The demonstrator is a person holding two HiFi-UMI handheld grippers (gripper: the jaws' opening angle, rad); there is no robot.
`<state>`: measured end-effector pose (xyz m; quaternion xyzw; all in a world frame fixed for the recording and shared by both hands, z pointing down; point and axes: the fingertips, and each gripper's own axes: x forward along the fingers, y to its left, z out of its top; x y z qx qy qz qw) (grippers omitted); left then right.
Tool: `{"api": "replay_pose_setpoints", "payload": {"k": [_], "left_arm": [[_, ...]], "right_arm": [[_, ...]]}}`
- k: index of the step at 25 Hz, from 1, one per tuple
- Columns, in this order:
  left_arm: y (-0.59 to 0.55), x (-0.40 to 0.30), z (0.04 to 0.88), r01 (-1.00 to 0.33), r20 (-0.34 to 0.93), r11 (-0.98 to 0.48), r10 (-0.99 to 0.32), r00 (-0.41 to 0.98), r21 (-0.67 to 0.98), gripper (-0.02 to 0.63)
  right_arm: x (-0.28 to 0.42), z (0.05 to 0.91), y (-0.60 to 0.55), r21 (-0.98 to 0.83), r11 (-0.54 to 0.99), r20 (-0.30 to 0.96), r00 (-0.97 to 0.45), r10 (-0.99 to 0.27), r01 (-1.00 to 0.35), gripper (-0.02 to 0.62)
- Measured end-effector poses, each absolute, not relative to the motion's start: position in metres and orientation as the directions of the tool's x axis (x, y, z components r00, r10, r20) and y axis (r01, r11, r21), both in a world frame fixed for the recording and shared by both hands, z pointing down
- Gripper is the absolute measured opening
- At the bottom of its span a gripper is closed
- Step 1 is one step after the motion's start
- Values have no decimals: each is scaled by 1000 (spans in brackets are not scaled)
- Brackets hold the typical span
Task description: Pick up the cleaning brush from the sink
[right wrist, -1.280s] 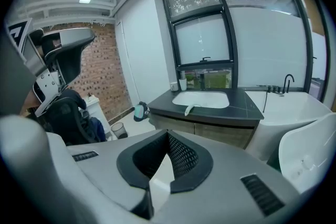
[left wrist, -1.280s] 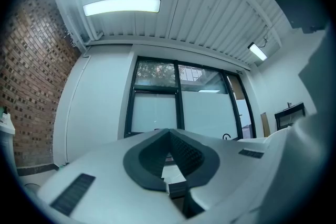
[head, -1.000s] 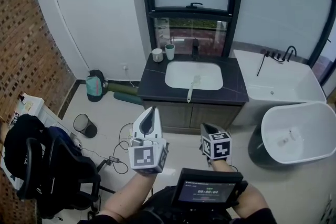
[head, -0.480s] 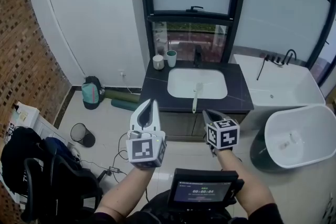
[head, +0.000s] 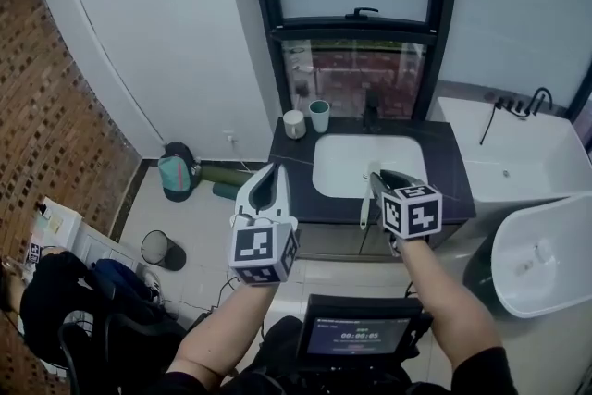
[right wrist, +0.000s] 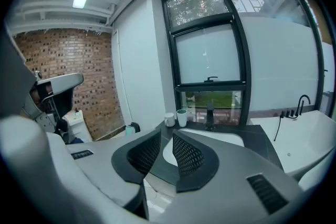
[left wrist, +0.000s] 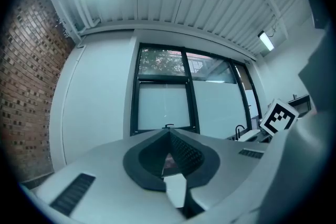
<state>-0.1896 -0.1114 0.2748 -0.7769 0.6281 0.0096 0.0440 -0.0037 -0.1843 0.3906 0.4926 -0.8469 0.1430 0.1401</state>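
Observation:
The cleaning brush (head: 364, 211) is pale and long. It lies in the white sink (head: 344, 164), its handle sticking out over the front of the dark countertop (head: 292, 176). My right gripper (head: 382, 176) hovers in the air on the near side of the sink, level with the brush in the head view. Its jaws are opening and nothing is between them (right wrist: 167, 150); the sink basin (right wrist: 226, 137) shows beyond them. My left gripper (head: 275, 168) is held up left of the sink, shut and empty (left wrist: 169, 131).
A white cup (head: 294, 124), a green cup (head: 319, 116) and a black faucet (head: 371, 106) stand at the counter's back. A bathtub (head: 527, 153) and a round white tub (head: 546, 254) are on the right. A bin (head: 163, 248), a bag (head: 174, 171) and a chair (head: 65, 319) are on the left.
The sink has come nearer as both grippers were carried forward. The right gripper's jaws, closed before, now stand apart. The left gripper stays closed.

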Motion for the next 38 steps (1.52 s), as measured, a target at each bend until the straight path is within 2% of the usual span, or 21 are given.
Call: {"api": "replay_pose_setpoints", "payload": {"k": [4,10,12,13,15,19,28,38], "left_arm": [[-250,-248,290,-964,-40,-263,-963,265,-44,17],[-501,-390,348,-925,72,-376,-923,378,47,17],[-578,-436,370,-910,135,-408,-900,415,77,19],[-618,-456,381,-904,167,-418,-888,428,93,54],[-690,-477,411,-888,244,-430,-855,458,161,69],[-778,-465,498,-860,448,-381,-738,504,338,69],[-929,-421,650,-933,697,-230,-620,361,278,69],[-1087,-333,725,-945,779,-210,-535,327,252,69]], "right_arm": [[-58,399,-315,-113,439,393,-446,-805,-892,73],[-183,439,-544,-164,305,488,-346,-801,-938,73],[-227,459,-612,-203,254,536,-324,-780,-946,148],[-245,468,-647,-217,230,553,-313,-772,-949,148],[-262,495,-707,-233,171,602,-280,-748,-957,148],[-237,576,-774,-206,73,760,-207,-616,-976,148],[-161,740,-915,-153,41,914,-157,-375,-987,149],[-95,830,-1062,-174,73,960,-185,-210,-982,148]]}}
